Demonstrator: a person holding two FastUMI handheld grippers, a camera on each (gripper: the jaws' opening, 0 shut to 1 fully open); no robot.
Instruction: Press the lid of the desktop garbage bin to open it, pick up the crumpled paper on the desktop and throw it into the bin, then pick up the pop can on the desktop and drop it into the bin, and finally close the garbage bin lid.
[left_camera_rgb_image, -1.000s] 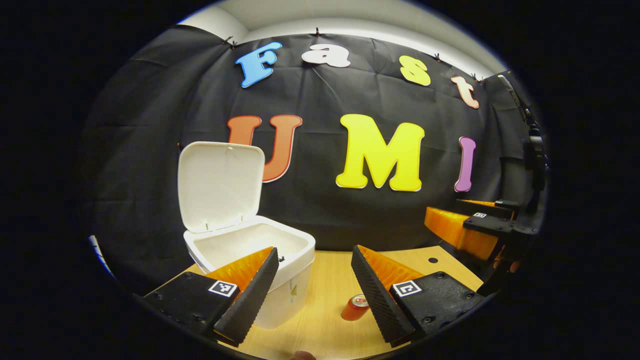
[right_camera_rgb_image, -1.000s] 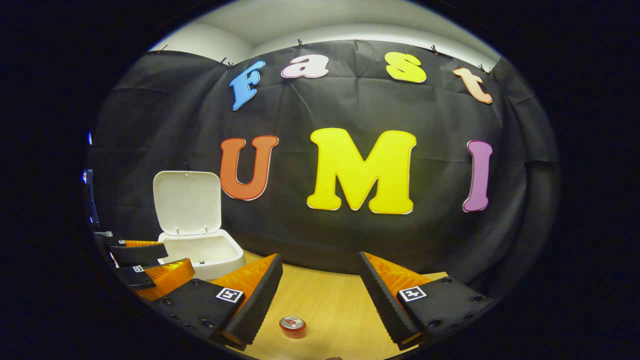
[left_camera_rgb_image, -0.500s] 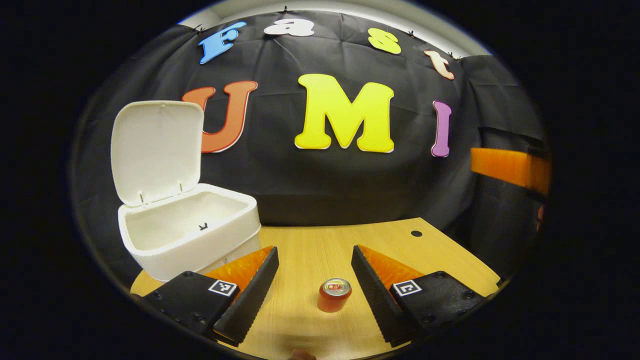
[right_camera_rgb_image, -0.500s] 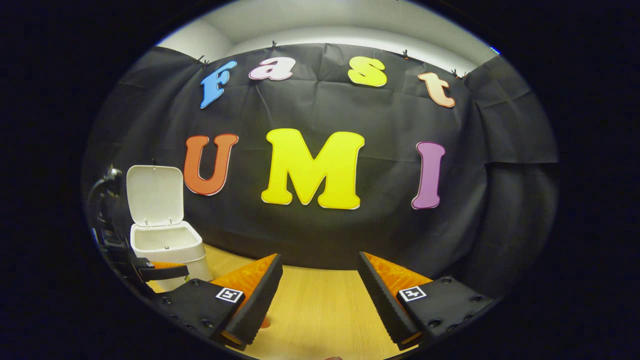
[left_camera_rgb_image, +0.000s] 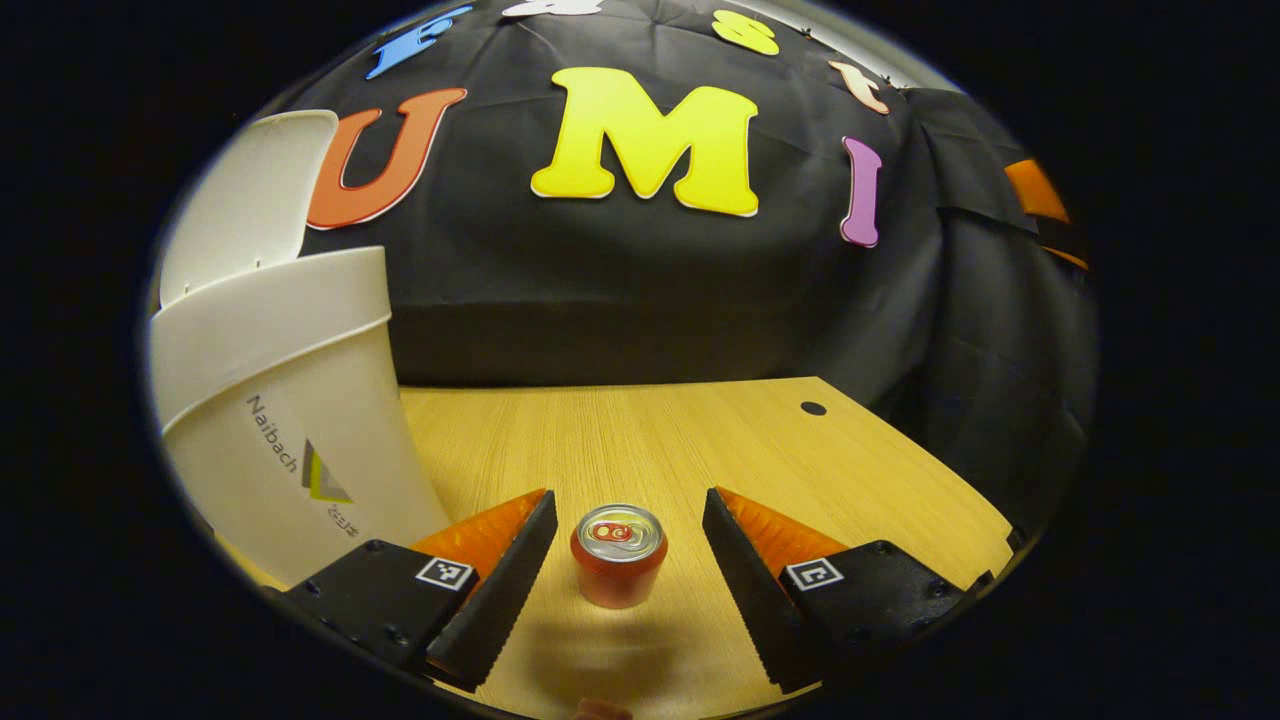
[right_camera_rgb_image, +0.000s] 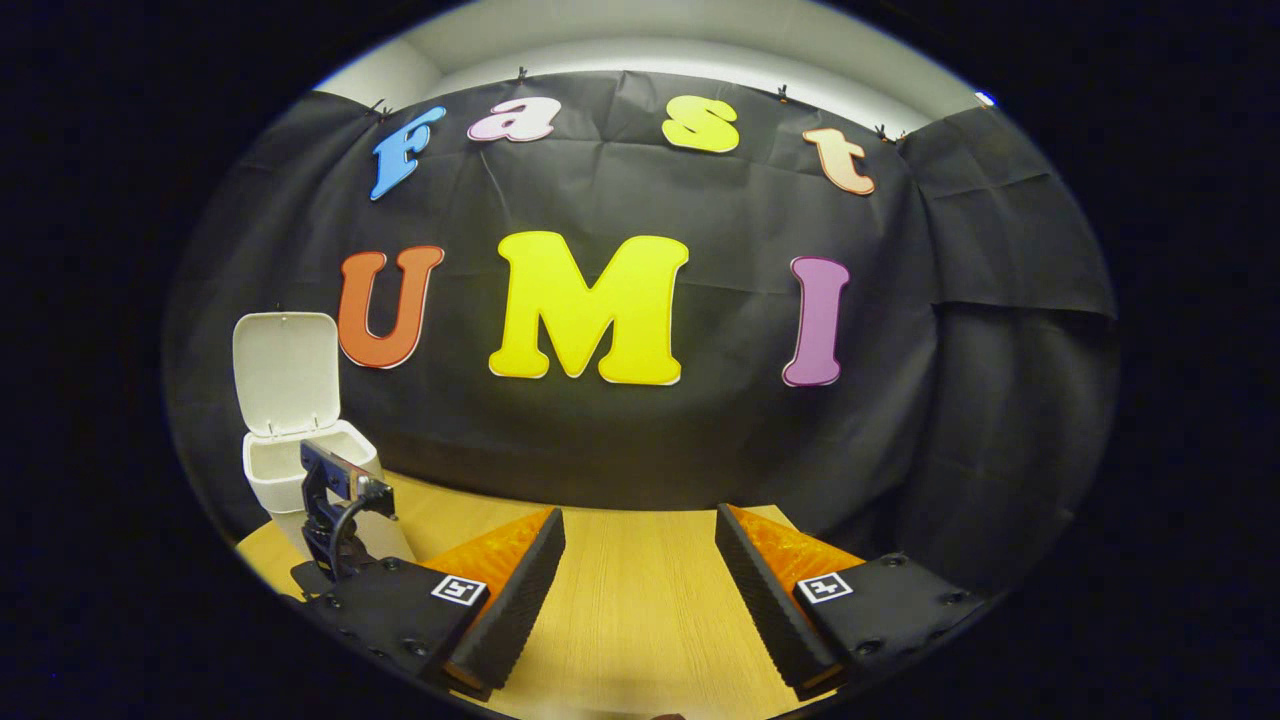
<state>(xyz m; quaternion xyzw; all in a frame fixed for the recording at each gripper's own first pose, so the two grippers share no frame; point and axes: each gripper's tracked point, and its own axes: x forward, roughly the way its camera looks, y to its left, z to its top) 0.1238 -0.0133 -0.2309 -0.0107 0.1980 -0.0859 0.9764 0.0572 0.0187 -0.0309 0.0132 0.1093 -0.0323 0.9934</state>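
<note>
Both grippers are showing the same build. The left gripper (left_camera_rgb_image: 625, 560) is carrying two wedge-shaped fingers (left_camera_rgb_image: 500, 590) with ribbed inner faces, each fixed on a flat plate with small screws and a square black-and-white marker (left_camera_rgb_image: 444, 573). The right gripper (right_camera_rgb_image: 640, 590) is wearing the same plates, screws and marker (right_camera_rgb_image: 826, 587)

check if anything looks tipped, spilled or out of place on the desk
Nothing stands out. The pop can stands upright on the wooden desk, between the open fingers of the left hand-held gripper and untouched. The bin sits upright with its lid raised. No spill shows.
</note>
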